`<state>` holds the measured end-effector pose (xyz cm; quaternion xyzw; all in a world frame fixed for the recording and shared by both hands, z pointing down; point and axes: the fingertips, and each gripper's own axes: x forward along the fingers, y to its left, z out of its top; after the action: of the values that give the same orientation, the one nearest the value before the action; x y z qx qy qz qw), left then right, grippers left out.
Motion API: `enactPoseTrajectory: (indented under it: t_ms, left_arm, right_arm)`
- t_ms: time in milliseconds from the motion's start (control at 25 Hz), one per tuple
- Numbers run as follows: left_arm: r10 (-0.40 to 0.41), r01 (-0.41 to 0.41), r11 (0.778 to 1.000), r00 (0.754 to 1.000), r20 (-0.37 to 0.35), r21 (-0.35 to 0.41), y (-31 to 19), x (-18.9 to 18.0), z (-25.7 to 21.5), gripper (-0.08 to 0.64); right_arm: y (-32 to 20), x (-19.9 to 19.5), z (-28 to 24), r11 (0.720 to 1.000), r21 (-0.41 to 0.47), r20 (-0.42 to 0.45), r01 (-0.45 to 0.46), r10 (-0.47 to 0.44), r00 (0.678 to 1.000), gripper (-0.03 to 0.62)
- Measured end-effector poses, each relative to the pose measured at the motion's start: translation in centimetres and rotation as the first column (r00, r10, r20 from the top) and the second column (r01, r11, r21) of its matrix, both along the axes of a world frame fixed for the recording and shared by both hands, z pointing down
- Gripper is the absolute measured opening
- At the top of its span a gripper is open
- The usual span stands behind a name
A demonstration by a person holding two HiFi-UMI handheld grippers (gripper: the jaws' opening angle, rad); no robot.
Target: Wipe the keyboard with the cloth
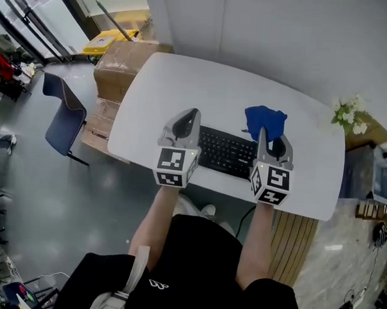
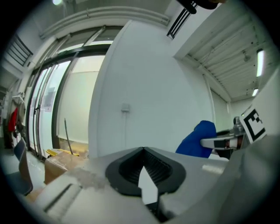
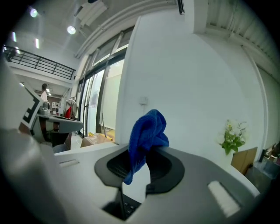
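A black keyboard (image 1: 225,152) lies near the front edge of the white table (image 1: 183,86). My right gripper (image 1: 263,131) hovers above the keyboard's right end and is shut on a blue cloth (image 1: 265,120), which bunches above the jaw tips. In the right gripper view the cloth (image 3: 147,130) hangs down between the jaws of that gripper (image 3: 146,149), with keyboard keys (image 3: 127,205) showing below. My left gripper (image 1: 189,116) is held over the keyboard's left end, shut with nothing in it (image 2: 142,149). The left gripper view also catches the cloth (image 2: 197,139) off to the right.
Cardboard boxes (image 1: 124,61) and a yellow object (image 1: 105,41) stand off the table's left end. A blue chair (image 1: 64,113) is on the floor at the left. White flowers (image 1: 349,116) sit at the right end. A white wall runs close behind the table.
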<state>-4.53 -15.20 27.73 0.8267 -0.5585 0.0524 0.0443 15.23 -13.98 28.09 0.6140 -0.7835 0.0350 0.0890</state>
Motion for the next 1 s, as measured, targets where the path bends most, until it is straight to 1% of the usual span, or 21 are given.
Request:
enactPoseTrajectory:
  t_ms: [80, 200, 400, 640, 1000]
  left_arm:
    - [-0.038, 0.038, 0.999, 0.999, -0.011, 0.031, -0.2, -1.8, -1.7, -0.003]
    - [-0.063, 0.065, 0.995, 0.998, -0.032, 0.072, -0.2, -3.4, -3.8, -0.003]
    - [-0.094, 0.100, 0.986, 0.994, -0.049, 0.132, 0.3, -5.1, -6.8, -0.003]
    - [-0.075, 0.082, 0.984, 0.996, -0.053, 0.156, 0.7, -4.9, -7.8, -0.003]
    - [-0.026, 0.033, 0.987, 0.999, -0.044, 0.157, 1.1, -2.4, -7.9, -0.003]
  right_arm:
    - [-0.5, -0.9, -1.4, 0.999, 0.024, 0.003, 0.026, -0.026, 1.000, 0.075]
    - [-0.8, -1.8, -3.0, 0.998, 0.047, 0.005, 0.047, -0.047, 0.999, 0.075]
    - [-0.8, -2.2, -5.1, 0.995, 0.092, 0.013, 0.046, -0.048, 0.999, 0.075]
    - [-0.2, -2.1, -6.7, 0.992, 0.122, 0.020, 0.039, -0.042, 0.999, 0.075]
    - [0.9, -1.0, -6.5, 0.993, 0.119, 0.005, 0.028, -0.029, 1.000, 0.075]
